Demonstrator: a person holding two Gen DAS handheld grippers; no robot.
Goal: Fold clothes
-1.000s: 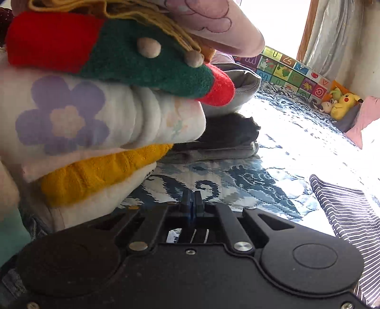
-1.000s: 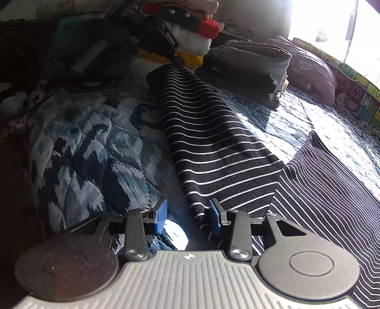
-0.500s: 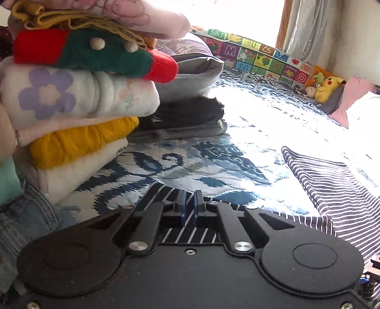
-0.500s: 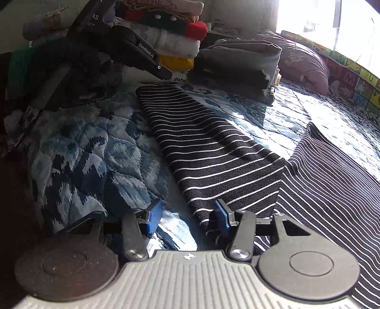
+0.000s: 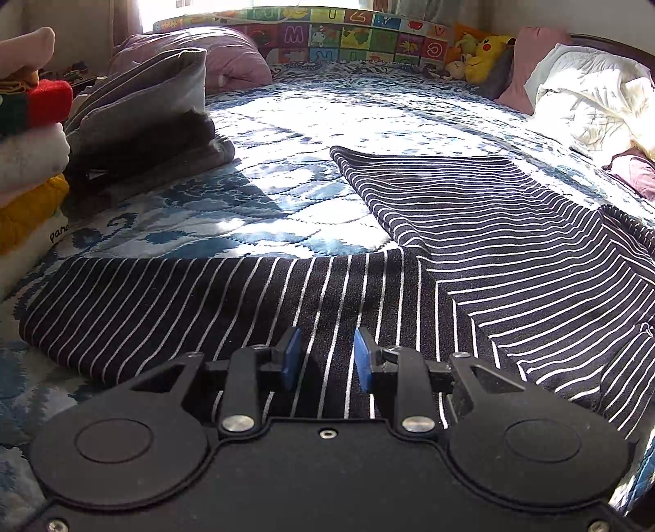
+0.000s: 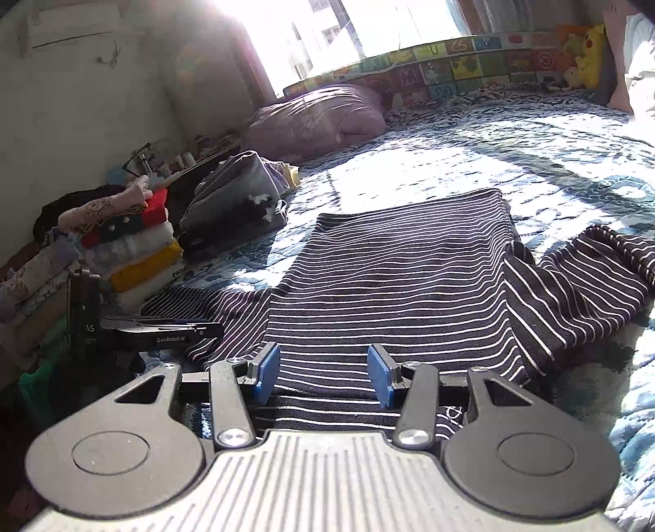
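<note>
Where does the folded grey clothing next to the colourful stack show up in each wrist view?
Left wrist: folded grey clothing at upper left, right of the colourful stack.
Right wrist: folded grey clothing left of centre, beyond the striped shirt.
Shared landmark: yellow plush toy.

Bed w/ blue-white patterned quilt point(image 5: 286, 135), sunlit ahead of the jaws. Directly on it: black striped top point(image 5: 511, 253) spread flat under and ahead of both sets of jaws, one sleeve point(image 5: 143, 294) running out left of the left jaws, other sleeve point(image 6: 593, 282) bunched to the right of the right jaws. Stack of folded clothes point(image 6: 131, 245) far left of jaws, at quilt edge. Grey folded pile point(image 5: 143, 122) just beside it, ahead-left. Purple pillow point(image 6: 319, 118) farther ahead. White bedding point(image 5: 589, 98) ahead-right. Yellow plush toy point(image 5: 487, 49) at far edge, by alphabet mat point(image 5: 348, 37).
</note>
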